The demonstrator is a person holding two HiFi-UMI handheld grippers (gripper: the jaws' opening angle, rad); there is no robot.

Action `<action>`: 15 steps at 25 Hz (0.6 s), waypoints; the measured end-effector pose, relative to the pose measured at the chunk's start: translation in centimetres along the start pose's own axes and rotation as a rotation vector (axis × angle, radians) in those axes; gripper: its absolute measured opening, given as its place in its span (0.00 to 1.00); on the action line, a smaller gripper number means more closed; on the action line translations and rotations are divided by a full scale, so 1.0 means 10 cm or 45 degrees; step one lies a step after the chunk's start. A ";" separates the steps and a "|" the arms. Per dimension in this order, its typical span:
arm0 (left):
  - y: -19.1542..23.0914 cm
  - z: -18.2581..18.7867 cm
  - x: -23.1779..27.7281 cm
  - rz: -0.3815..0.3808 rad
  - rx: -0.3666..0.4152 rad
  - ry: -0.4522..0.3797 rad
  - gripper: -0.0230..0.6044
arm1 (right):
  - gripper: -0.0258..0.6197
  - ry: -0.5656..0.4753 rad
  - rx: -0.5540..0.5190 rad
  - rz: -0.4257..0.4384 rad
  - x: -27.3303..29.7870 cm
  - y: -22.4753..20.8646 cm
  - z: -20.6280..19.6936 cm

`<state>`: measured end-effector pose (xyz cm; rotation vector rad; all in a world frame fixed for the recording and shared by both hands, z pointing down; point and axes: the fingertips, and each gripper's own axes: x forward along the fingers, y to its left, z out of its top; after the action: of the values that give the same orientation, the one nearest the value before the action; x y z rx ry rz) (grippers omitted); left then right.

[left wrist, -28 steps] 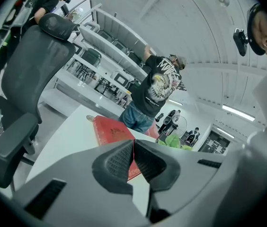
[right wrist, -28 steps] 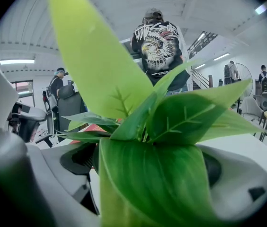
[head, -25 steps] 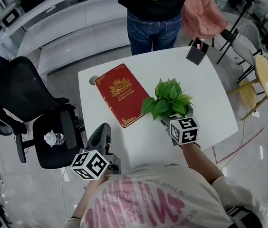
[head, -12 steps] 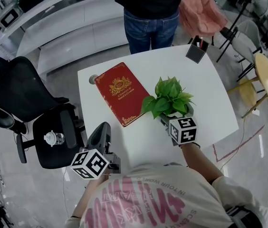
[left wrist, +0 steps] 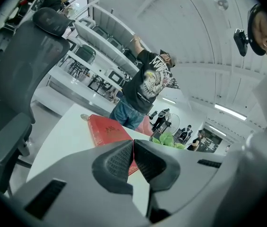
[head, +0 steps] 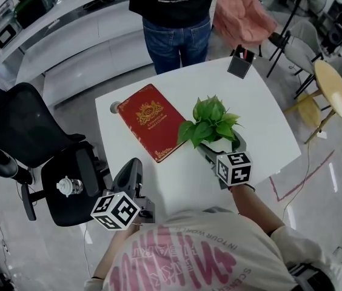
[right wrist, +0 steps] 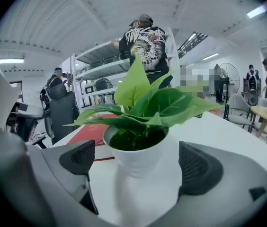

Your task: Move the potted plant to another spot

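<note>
Potted plant (head: 212, 125) stands on the white table (head: 268, 126), right of centre and nearer the near edge; white pot, green leaves. Right gripper (head: 221, 145) reaches in from the near edge w/ jaws wide apart, one each side of the pot. Its pads (right wrist: 79, 157) are clear of the pot on both sides, so no grip. Red book (head: 150, 121) lies diag. just left of the plant, w/ a leaf over its right edge. Left gripper (head: 133, 162) hangs off the table's near left corner, jaws pressed together, nothing btw them. Black holder (head: 239, 66) sits at the far right corner. Person in jeans (head: 174, 23) stands at the far edge. Black office chair (head: 37, 132) is left of the table, w/ a bottle (head: 69, 185) on its seat.
</note>
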<state>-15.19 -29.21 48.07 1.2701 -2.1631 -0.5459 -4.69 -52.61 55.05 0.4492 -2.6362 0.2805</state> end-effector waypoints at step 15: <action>-0.04 -0.02 -0.15 -0.197 0.045 0.102 0.08 | 0.90 -0.080 0.161 -0.175 -0.57 0.16 -0.22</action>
<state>-14.25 -28.13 47.55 1.4623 -2.0288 -0.5113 0.43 -48.99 54.19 0.6885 -2.6425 0.3964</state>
